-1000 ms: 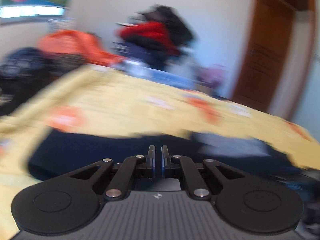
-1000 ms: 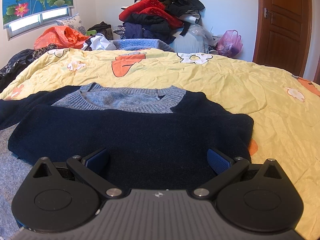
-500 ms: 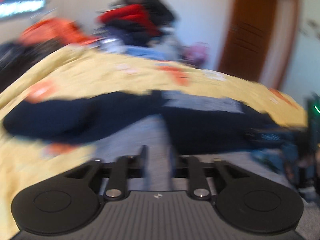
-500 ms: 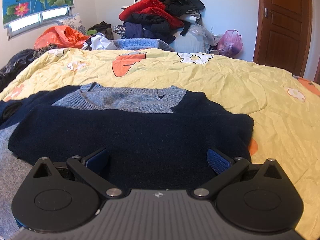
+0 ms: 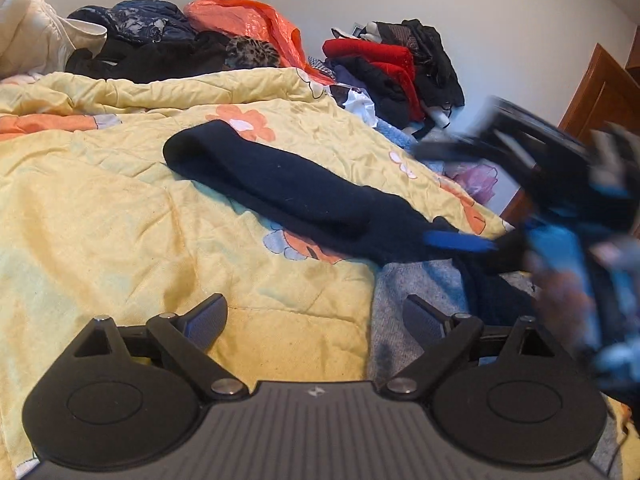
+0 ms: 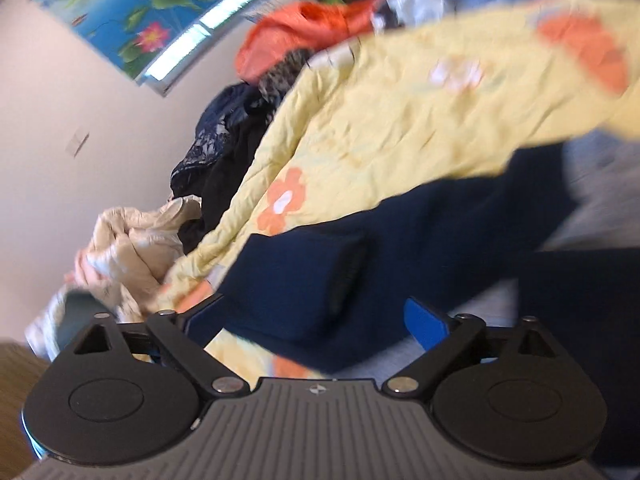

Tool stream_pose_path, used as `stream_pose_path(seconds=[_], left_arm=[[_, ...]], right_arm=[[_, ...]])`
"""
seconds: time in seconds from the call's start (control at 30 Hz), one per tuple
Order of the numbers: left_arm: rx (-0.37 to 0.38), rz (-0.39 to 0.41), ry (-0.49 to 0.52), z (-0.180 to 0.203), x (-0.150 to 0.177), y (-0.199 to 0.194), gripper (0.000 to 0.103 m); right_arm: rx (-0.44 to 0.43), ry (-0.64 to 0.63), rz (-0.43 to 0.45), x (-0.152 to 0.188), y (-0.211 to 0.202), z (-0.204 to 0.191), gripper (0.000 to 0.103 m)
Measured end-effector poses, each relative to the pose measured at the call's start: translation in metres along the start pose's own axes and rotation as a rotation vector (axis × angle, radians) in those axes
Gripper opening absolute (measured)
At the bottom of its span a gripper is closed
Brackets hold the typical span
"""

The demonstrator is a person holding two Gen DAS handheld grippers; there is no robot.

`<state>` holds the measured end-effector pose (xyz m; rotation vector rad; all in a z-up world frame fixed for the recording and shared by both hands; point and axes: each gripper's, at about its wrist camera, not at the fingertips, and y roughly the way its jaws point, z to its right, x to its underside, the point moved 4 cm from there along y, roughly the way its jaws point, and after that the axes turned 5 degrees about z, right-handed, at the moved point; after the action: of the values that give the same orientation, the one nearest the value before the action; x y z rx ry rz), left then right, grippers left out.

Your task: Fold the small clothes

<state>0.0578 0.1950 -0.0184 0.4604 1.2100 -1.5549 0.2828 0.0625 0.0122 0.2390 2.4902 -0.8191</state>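
1. Yellow quilt [image 5: 100, 208] with orange flower print covers the bed under both of your grippers; piled clothes [image 5: 392, 64] stand against the white wall at 1 o'clock in the left wrist view, an orange bag [image 5: 248, 24] at 11 o'clock.
2. Left gripper [image 5: 316, 320]: your jaws are opening and stand wide apart, with nothing between the pads; bare quilt and the edge of a grey knit panel [image 5: 404, 292] lie beneath the gap.
3. Navy sweater [image 5: 288, 188]: its sleeve lies flat on the quilt, running from the cuff at 11 o'clock down towards 3 o'clock, apart from your left fingers.
4. Right gripper [image 6: 316, 316]: your jaws are closing but remain widely spread; the sweater's folded navy sleeve [image 6: 320, 276] lies in the gap between them, and the pads do not visibly press on it.
5. Right wrist view is tilted and blurred; a lotus-print blind [image 6: 132, 8] sits at 11 o'clock, cream bedding [image 6: 128, 248] at 9 o'clock.
6. Left wrist view shows your right gripper as a blurred black-and-blue shape at 3 o'clock, over the sweater's body.
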Motion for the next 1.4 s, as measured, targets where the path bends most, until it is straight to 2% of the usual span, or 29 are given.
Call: stream_pose_path(seconds=[0.1,0.17,0.3,0.37,0.4,0.43,0.47,0.63,0.77,0.87,1.0,1.1,1.2,1.4], left_arm=[[0.005,-0.002,0.005,0.002,0.000,0.002,0.098],[0.013,-0.003,0.001,0.002,0.000,0.002,0.099],[0.035,0.005,-0.031,-0.002,0.000,0.001,0.100],[0.038,0.007,-0.035,-0.002,0.000,0.001,0.100],[0.037,0.006,-0.033,-0.002,0.000,0.001,0.100],[0.036,0.005,-0.031,-0.001,0.000,0.001,0.100],[0.037,0.005,-0.031,-0.001,0.000,0.002,0.100],[0.035,0.005,-0.030,-0.001,-0.001,0.002,0.100],[0.031,0.003,-0.024,0.000,-0.001,0.003,0.101],[0.029,0.002,-0.019,0.001,-0.001,0.003,0.101],[0.029,0.002,-0.019,0.001,-0.001,0.004,0.101],[0.024,0.000,-0.012,0.002,-0.001,0.004,0.101],[0.009,-0.005,0.010,0.005,0.000,0.005,0.101],[-0.041,-0.022,0.078,0.015,0.001,0.008,0.101]], right_arm=[[-0.021,0.138,-0.048,-0.003,0.028,0.006,0.086],[-0.039,0.180,-0.073,0.000,0.038,0.005,0.086],[-0.047,0.195,-0.112,0.008,0.055,0.001,0.085],[-0.044,0.151,-0.099,0.011,0.061,-0.004,0.076],[-0.025,0.133,-0.101,0.011,0.064,-0.005,0.054],[0.004,0.119,-0.113,0.012,0.068,-0.005,0.023],[0.027,0.100,-0.127,0.014,0.071,-0.005,0.015],[0.026,-0.009,-0.071,0.007,0.047,-0.012,0.015],[0.035,-0.104,-0.003,-0.028,-0.015,-0.007,0.015],[0.092,-0.143,0.045,-0.055,-0.077,0.019,0.015],[0.235,-0.121,0.101,-0.071,-0.161,0.077,0.015],[0.322,-0.065,0.119,-0.063,-0.207,0.123,0.015],[0.378,-0.025,0.121,-0.042,-0.236,0.159,0.015],[0.403,0.049,0.170,-0.016,-0.264,0.199,0.015]])
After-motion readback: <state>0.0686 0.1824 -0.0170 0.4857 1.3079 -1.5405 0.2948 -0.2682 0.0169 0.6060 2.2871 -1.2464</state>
